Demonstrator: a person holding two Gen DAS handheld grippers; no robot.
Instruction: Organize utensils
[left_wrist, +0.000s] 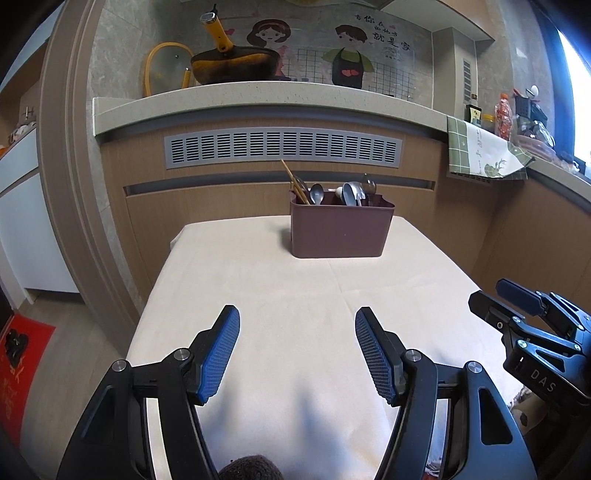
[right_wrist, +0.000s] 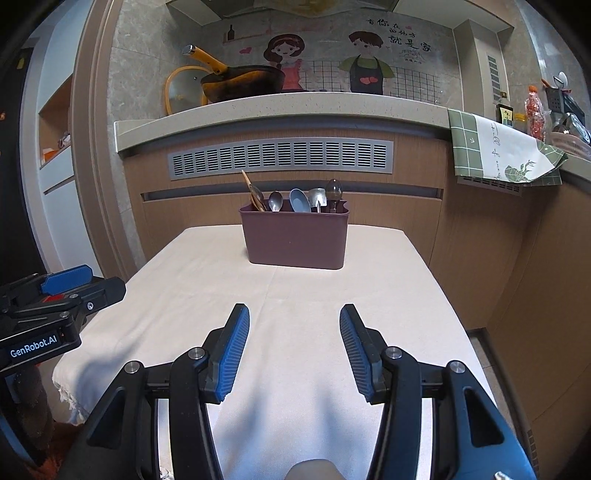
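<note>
A maroon utensil holder (left_wrist: 341, 230) (right_wrist: 294, 238) stands at the far end of a table under a cream cloth (left_wrist: 258, 295) (right_wrist: 207, 280). Spoons (left_wrist: 317, 194) (right_wrist: 275, 201), a pale blue spoon (right_wrist: 299, 200) and wooden chopsticks (left_wrist: 295, 182) (right_wrist: 253, 190) stick up out of it. My left gripper (left_wrist: 297, 350) hovers open over the near part of the cloth, nothing between its blue pads. My right gripper (right_wrist: 294, 349) is open too and holds nothing. Each gripper shows at the edge of the other's view: the right gripper (left_wrist: 517, 299) and the left gripper (right_wrist: 70, 280).
Behind the table runs a counter (left_wrist: 258, 99) with a vent grille (left_wrist: 282, 147) below it. A yellow-handled pan (left_wrist: 232, 62) and a glass lid sit on top. A green checked towel (left_wrist: 480, 151) hangs at the right. White cabinets (left_wrist: 26, 221) stand left.
</note>
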